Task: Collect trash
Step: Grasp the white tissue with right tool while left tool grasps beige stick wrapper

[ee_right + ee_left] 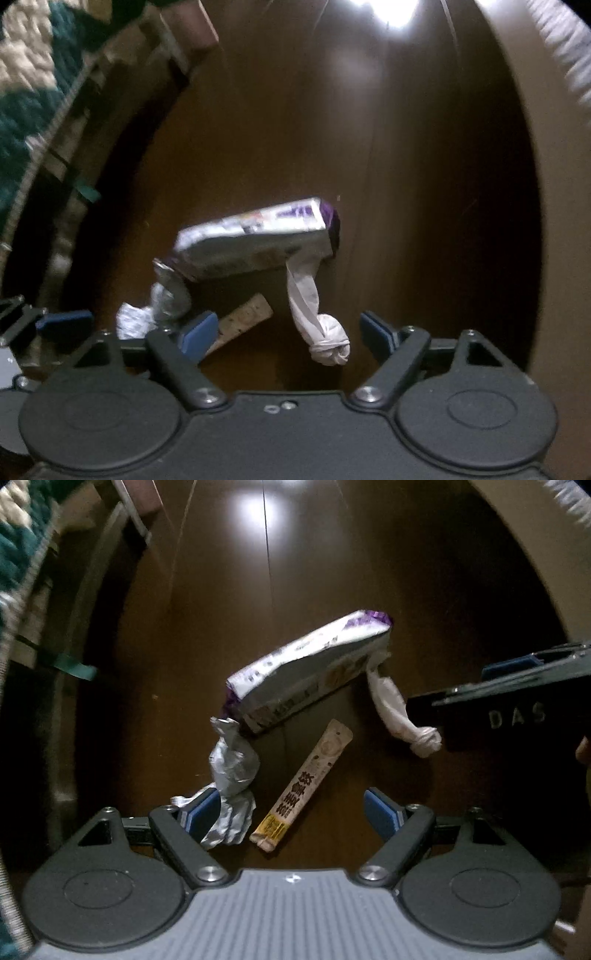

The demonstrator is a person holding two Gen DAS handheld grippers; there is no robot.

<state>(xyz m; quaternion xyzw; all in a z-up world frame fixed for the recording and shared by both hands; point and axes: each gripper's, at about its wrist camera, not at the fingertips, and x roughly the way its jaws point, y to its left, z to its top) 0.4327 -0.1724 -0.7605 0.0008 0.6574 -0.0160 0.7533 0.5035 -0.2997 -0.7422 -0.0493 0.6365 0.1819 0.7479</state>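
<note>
while the left gripper points down at the dark wood floor with its 2 fingers spread, a crumpled silver wrapper touches its left pad and a stick sachet lies between them. seen from the right wrist, the right gripper is spread too, a twisted white wrapper between its fingers, below the purple-white carton.

Purple-white carton tilted on floor; silver wrapper, sachet, knotted tissue beside.

Box on floor, foil wrapper left, stick packet in front, twisted tissue right.
</note>
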